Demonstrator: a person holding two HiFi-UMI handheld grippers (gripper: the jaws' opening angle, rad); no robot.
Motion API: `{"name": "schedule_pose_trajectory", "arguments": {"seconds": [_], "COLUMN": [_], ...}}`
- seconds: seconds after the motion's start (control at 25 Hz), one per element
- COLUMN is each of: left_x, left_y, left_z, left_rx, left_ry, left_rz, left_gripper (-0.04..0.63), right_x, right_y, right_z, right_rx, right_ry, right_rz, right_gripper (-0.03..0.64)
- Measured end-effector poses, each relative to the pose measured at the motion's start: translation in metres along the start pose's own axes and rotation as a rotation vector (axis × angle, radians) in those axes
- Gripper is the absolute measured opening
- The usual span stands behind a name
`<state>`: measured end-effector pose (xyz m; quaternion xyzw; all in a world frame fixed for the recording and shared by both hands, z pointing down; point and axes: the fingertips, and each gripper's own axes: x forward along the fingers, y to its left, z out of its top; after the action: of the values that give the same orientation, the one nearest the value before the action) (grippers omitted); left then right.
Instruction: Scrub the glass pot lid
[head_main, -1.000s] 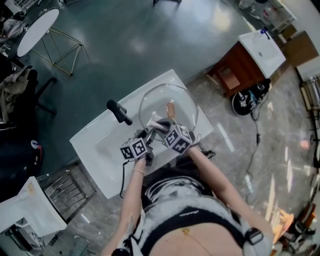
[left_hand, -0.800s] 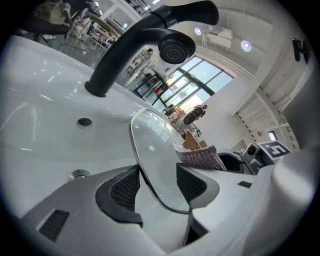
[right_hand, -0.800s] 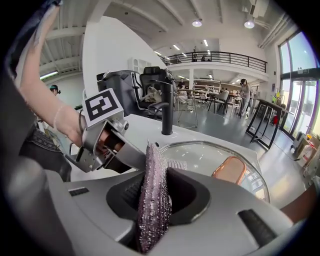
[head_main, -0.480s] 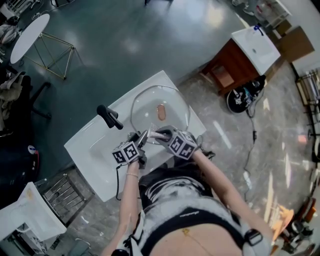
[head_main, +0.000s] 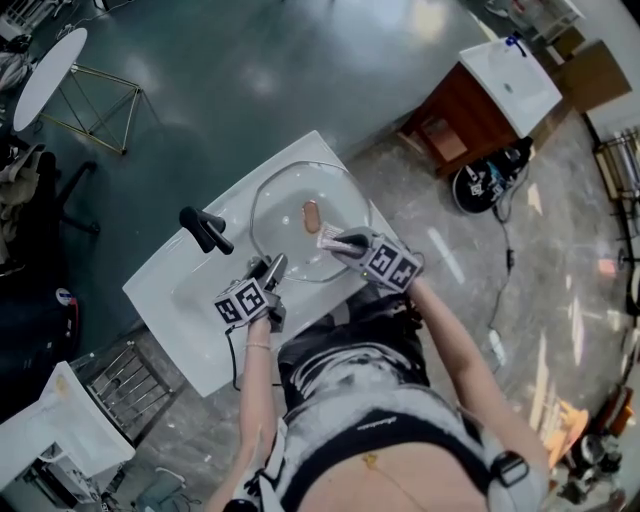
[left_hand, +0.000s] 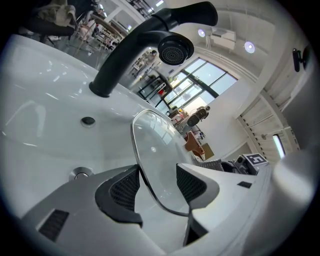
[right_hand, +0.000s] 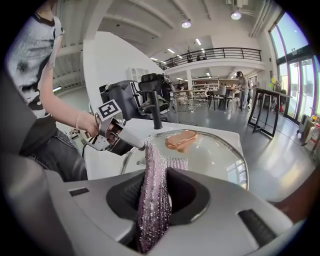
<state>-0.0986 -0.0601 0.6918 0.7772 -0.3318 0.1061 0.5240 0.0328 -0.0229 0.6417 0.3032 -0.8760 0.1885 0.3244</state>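
Setting: a person stands at a white sink (head_main: 165, 295) with a black faucet (head_main: 205, 229), a claw in each hand.
Glass pot lid (head_main: 285, 215): it lies over the basin of the sink, just right of the faucet, with its copper-coloured knob (head_main: 311, 214) facing up near its middle.
Left claw (head_main: 272, 265): it reaches the lid at the near-left rim and is clenched on that rim. In the left gripper view the rim and the glass of the lid (left_hand: 155, 150) pass between the two ribbed pads (left_hand: 125, 187), with the left claw (left_hand: 157, 182) closed around them.
Right claw (head_main: 335, 238): it is at the lid's near-right side and grips a purple, glittery scrubbing cloth (head_main: 328, 236). In the right gripper view the cloth (right_hand: 152, 200) stands folded and upright between the pads of the right claw (right_hand: 155, 195).
Cloth and lid: the cloth's far end sits at the near edge of the lid (right_hand: 210, 152), short of the knob (right_hand: 181, 139).
Claws to each other: near, but apart, both at the lid's near edge.
Basin: the left gripper view shows the faucet (left_hand: 145, 45) arching overhead and a small round opening (left_hand: 88, 120) in the basin wall (left_hand: 45, 110).
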Motion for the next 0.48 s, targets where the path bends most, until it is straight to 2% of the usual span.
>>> {"name": "schedule_pose_trajectory", "arguments": {"seconds": [0.16, 0.32, 0.4, 0.48], "left_x": [-0.001, 0.0, -0.003, -0.01], "left_y": [-0.001, -0.002, 0.0, 0.0], "left_z": [0.0, 0.001, 0.0, -0.002], "left_rx": [-0.003, 0.005, 0.041, 0.124], "left_ry": [-0.008, -0.014, -0.004, 0.018], "left_rz": [0.012, 0.022, 0.046, 0.099], "left_gripper": [0.236, 0.236, 0.248, 0.272], "right_x": [-0.013, -0.015, -0.017, -0.023], "right_y": [-0.036, -0.051, -0.049, -0.05], "right_z": [-0.006, -0.01, -0.005, 0.001], "right_rx": [0.072, 0.105, 0.103, 0.096], "right_ry": [-0.028, -0.034, -0.057, -0.094], "right_rz": [-0.059, -0.062, -0.061, -0.076], "right_gripper": [0.095, 0.095, 0.095, 0.095]}}
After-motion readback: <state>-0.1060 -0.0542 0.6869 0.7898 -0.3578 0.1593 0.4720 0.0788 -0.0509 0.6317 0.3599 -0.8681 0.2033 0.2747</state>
